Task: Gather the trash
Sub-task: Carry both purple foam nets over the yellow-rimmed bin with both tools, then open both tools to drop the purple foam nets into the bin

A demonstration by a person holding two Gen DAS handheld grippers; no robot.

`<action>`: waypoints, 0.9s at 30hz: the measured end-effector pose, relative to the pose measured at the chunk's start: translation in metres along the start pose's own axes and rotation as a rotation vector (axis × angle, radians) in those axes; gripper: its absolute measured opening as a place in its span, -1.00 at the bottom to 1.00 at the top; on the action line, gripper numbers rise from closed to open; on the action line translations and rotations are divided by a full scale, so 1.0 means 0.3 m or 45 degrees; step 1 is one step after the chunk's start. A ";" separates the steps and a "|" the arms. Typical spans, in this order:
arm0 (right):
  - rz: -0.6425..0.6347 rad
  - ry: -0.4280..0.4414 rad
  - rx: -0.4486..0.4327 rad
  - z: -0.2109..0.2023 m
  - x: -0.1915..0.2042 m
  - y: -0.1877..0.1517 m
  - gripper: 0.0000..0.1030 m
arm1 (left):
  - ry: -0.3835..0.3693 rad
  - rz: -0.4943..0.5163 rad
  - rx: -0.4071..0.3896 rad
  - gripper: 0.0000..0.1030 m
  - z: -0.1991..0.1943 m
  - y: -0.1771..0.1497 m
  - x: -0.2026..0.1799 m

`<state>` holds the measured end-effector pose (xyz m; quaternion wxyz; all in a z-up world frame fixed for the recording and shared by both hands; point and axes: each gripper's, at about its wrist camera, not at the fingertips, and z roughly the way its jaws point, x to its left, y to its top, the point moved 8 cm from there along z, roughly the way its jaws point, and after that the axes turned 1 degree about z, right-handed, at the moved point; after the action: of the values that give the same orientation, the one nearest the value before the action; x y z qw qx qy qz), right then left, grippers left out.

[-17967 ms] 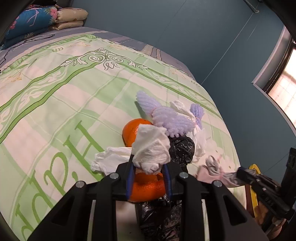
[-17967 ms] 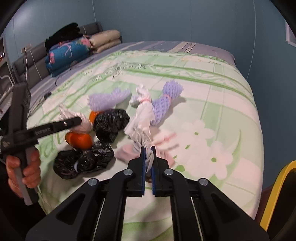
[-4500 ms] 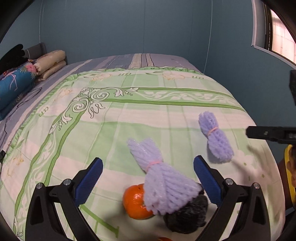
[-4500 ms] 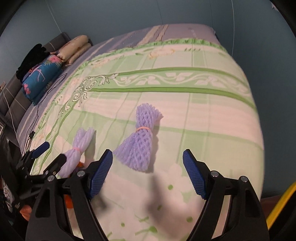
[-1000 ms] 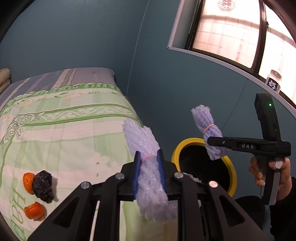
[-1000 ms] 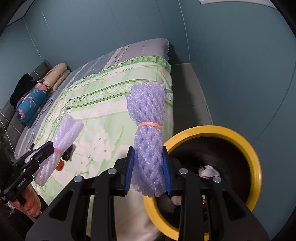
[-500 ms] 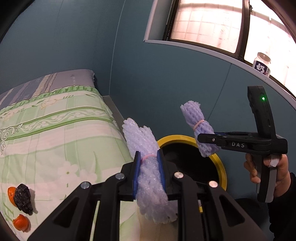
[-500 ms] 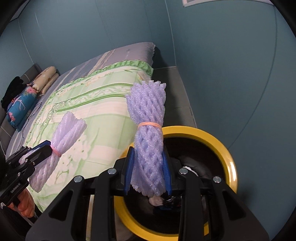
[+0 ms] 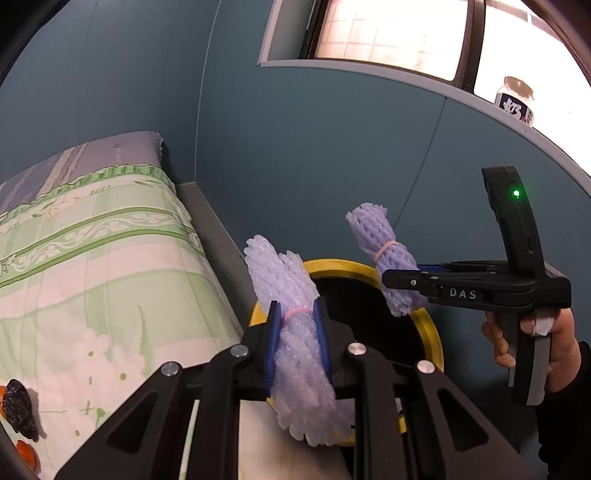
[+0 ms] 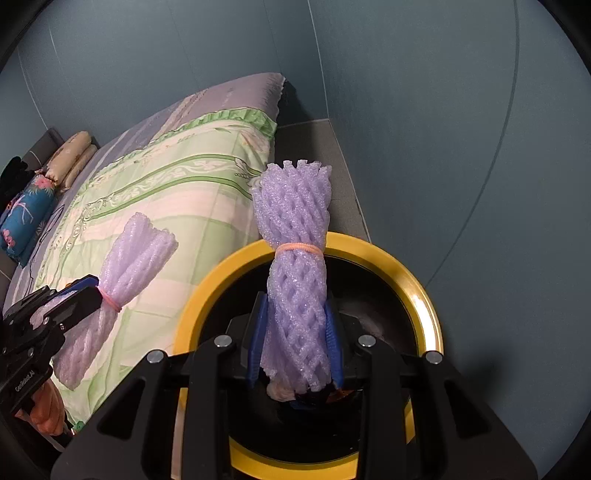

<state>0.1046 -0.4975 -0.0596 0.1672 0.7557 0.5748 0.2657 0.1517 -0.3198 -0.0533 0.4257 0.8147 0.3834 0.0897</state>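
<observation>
A green floral bedspread (image 9: 92,266) meets teal walls. Both the left gripper (image 9: 298,332) and right gripper (image 10: 295,339) pinch purple foam-net bundles (image 9: 295,354) over a round yellow-rimmed bin (image 10: 417,288).

Dim blue room, window (image 9: 388,33) glare — overexposed, fisheye-bent edges, dark corners

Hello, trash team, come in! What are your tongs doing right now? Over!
Left tongs shut on pale foam net. Right tongs shut on purple foam net. Both above yellow-rimmed bin. Nothing blocking.
</observation>
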 end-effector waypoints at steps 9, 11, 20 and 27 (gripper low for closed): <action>0.028 -0.006 0.049 0.050 -0.050 -0.022 -0.46 | -0.026 -0.012 0.058 -0.67 0.096 -0.026 -0.016; 0.032 -0.005 0.064 0.065 -0.057 -0.032 -0.46 | -0.032 -0.015 0.076 -0.67 0.122 -0.034 -0.014; 0.055 -0.002 0.088 0.095 -0.106 -0.046 -0.38 | -0.051 -0.015 0.127 -0.64 0.225 -0.044 -0.018; 0.103 -0.018 0.070 0.091 -0.155 -0.051 0.01 | -0.052 -0.039 0.142 0.07 0.235 -0.069 -0.009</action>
<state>0.0995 -0.5363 -0.0997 0.1394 0.7844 0.5498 0.2510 0.1719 -0.3585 -0.1124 0.3887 0.8328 0.3915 0.0449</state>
